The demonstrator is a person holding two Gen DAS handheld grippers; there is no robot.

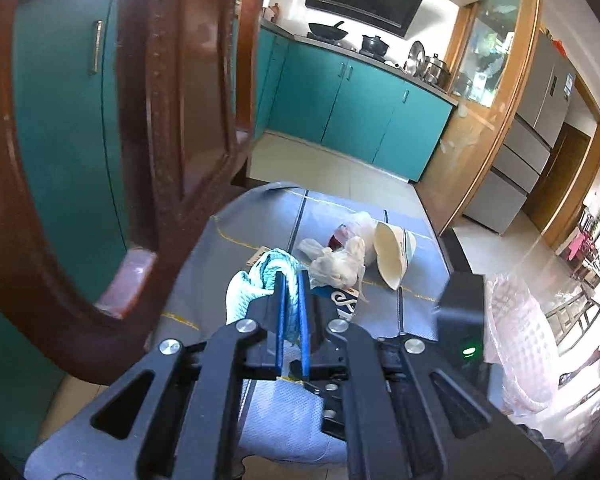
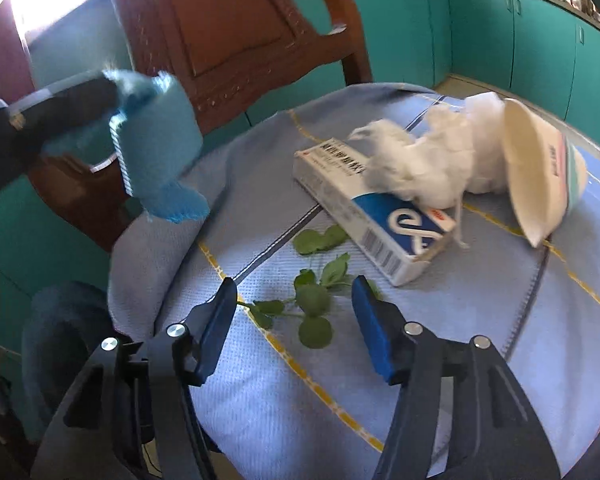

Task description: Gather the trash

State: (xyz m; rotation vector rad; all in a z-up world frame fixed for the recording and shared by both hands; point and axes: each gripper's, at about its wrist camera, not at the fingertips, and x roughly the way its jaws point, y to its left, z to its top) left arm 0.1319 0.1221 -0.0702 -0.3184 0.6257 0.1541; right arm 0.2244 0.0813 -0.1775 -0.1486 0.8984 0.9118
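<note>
Left hand-held gripper is clamping a teal cloth, lifting it off the counter. Right hand-held gripper is hanging wide open, empty, over green leaves. Box, crumpled plastic, paper cup aren't collected yet; most trash is waiting.

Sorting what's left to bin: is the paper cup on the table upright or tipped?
Tipped. The cup lies on its side on the tablecloth, its open mouth facing sideways, beside the crumpled bag.

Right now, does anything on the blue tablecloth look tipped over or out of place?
Yes. The white paper bowl lies tipped on its side at the far edge, crumpled white plastic bag slumps over the white-and-blue cardboard box, and green leafy sprigs lie loose on the cloth.
</note>
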